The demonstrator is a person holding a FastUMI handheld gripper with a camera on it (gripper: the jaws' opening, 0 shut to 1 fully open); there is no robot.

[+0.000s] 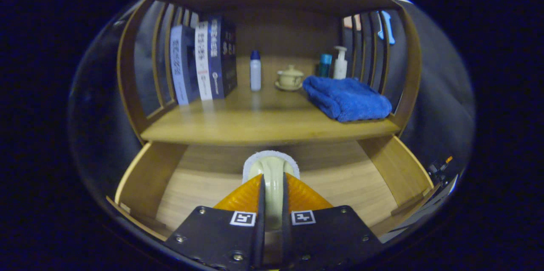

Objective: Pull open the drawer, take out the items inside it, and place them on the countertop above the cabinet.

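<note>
Gripping a cream brush handle point(272, 177), jaws nearly closed, over open drawer point(340, 182)

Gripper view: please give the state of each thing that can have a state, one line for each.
drawer: pulled open
gripper: shut on the brush
brush: gripped by its handle, over the open drawer
towel: folded, lying on the countertop
countertop: bare at its front
teacup: lid on, standing on a saucer
books: upright
</note>
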